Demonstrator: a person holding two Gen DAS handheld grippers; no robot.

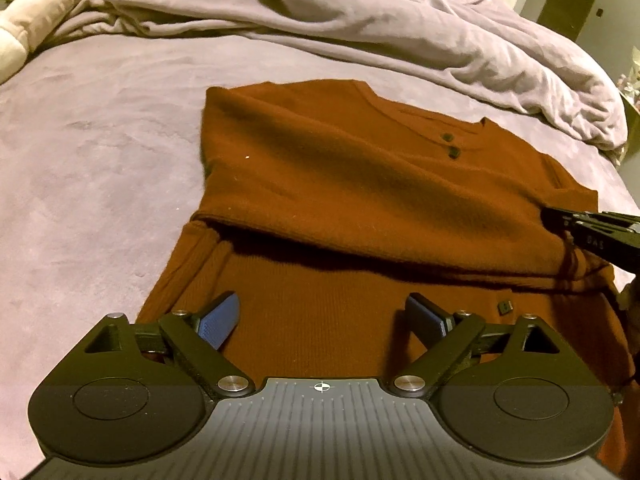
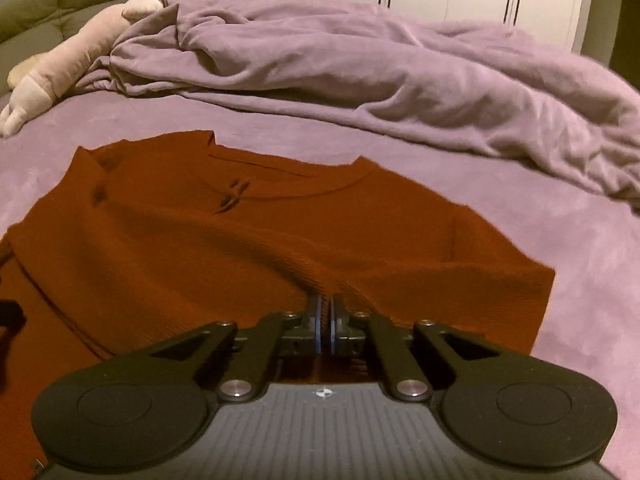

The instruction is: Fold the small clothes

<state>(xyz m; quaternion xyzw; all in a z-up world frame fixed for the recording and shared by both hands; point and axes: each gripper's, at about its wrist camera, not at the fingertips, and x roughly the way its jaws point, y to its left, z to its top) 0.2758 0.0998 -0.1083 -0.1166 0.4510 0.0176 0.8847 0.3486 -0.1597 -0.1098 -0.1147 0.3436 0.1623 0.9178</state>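
Rust-brown sweater (image 1: 340, 184) lies flat on the lilac bedspread (image 1: 100, 152), collar toward the rumpled duvet (image 1: 360, 20), hem nearest. Left gripper (image 1: 326, 316) gapes wide above it; right gripper (image 2: 326, 312) pinches its fabric.

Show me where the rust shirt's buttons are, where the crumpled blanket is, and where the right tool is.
shirt buttons (image 1: 450, 145): left wrist view, between the two dark buttons on the placket.
crumpled blanket (image 2: 360, 68): right wrist view, middle of the lilac folds.
right tool (image 2: 326, 312): right wrist view, between its closed fingertips at the shirt's fold.
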